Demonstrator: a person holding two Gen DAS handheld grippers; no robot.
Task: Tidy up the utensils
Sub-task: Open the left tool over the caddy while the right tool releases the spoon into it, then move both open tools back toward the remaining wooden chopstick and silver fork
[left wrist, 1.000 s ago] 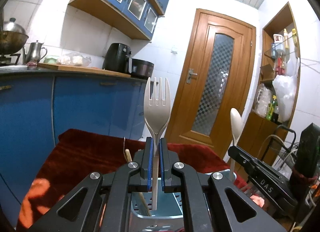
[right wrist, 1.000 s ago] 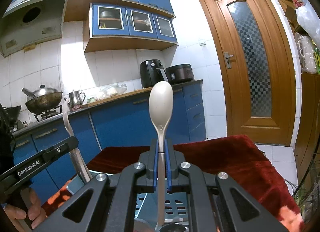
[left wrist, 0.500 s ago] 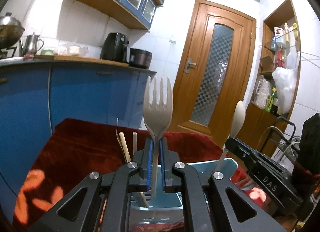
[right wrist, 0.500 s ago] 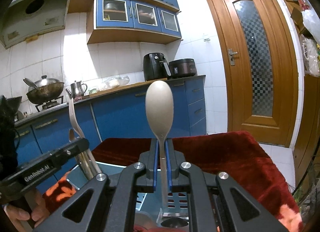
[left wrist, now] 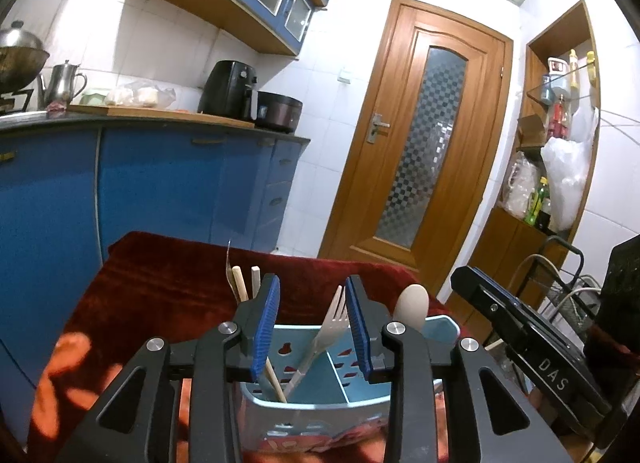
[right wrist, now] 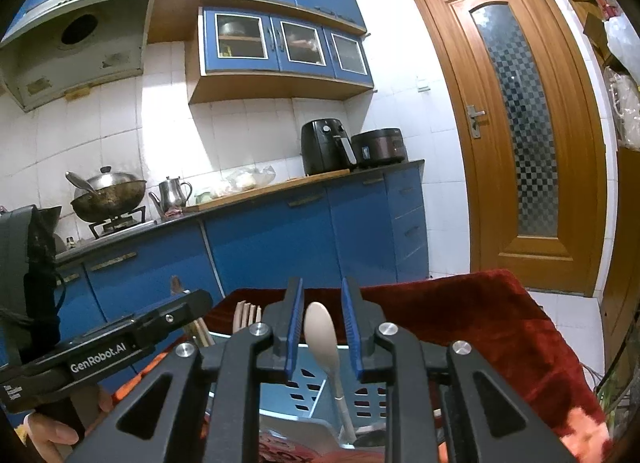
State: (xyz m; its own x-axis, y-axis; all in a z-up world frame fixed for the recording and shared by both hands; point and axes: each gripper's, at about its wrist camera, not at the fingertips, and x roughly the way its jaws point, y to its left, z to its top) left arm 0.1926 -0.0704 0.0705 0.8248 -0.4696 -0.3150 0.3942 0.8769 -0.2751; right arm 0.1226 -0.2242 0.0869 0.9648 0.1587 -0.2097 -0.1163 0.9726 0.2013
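Releasing two utensils into a pale blue plastic cutlery holder [left wrist: 332, 391] on a table draped in deep red velvety cloth [left wrist: 168, 287]. The left gripper [left wrist: 313, 327] has just been opening; its ribbed blue pads now stand apart, released, with a beige plastic fork [left wrist: 326, 337] leaning free between them, tines up, handle down in the holder's near-left compartment. Beside the fork, to the left, stand slim wooden chopsticks [left wrist: 243, 289]. The right gripper [right wrist: 322, 333] has likewise just been opening and grips nothing; a beige spoon [right wrist: 322, 337] with a smooth oval bowl stands loose between its pads, its handle down in the holder, which has slotted walls and dividers. The spoon's compartment cannot be told for sure. So fork and spoon look stowed; no other loose utensils show, so what remains is unclear. Behind are glossy blue cabinets [right wrist: 280, 243], white tiles and a wooden door [left wrist: 424, 151].
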